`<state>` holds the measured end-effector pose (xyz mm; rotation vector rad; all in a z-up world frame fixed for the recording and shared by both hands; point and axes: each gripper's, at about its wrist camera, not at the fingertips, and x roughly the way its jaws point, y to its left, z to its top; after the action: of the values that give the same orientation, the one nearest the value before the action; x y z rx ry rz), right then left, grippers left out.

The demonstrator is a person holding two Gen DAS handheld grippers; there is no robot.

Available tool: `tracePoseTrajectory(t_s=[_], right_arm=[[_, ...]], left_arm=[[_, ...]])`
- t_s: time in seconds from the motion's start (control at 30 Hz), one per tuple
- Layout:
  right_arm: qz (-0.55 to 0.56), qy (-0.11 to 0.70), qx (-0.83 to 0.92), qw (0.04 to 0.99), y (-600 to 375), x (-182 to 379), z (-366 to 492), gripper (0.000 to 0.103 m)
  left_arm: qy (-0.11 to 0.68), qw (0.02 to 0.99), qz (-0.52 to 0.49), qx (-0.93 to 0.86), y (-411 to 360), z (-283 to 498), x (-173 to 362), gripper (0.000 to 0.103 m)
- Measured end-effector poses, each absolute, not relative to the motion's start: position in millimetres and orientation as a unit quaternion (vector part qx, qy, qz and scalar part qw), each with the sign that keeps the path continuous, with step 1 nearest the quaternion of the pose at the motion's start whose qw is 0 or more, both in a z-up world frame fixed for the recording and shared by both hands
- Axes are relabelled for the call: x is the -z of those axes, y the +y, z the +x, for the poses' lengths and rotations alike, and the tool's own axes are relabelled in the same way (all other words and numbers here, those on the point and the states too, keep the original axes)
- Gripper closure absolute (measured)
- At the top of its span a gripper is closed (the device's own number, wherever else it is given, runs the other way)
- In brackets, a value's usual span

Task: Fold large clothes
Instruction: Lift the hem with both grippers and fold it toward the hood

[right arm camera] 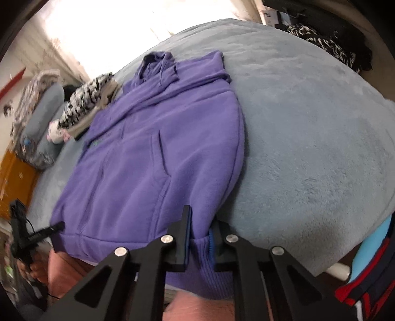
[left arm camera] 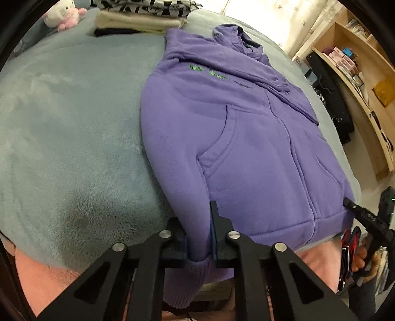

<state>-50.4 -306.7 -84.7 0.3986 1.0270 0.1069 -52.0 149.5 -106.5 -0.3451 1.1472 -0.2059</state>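
Both jaws are clamped on the hoodie [left arm camera: 246,138] hem at the bed [left arm camera: 61,123] near edge: left gripper [left arm camera: 201,237], right gripper [right arm camera: 201,229]. Next, probably lifting the hem evenly toward the hood.

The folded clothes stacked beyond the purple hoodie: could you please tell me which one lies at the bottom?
The black garment: it sits lowest, beneath the cream piece, with the black-and-white patterned piece on top.
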Motion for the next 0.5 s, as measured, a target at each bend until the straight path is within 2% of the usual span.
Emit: tracePoseTrajectory(t_s=[0.5], right_arm=[[0.158, 0.426, -0.099, 0.885, -283.4, -4.5, -96.0, 0.094]], left_arm=[[0.471, 0.853, -0.174, 0.14, 156.9, -94.8, 18.3, 0.095]])
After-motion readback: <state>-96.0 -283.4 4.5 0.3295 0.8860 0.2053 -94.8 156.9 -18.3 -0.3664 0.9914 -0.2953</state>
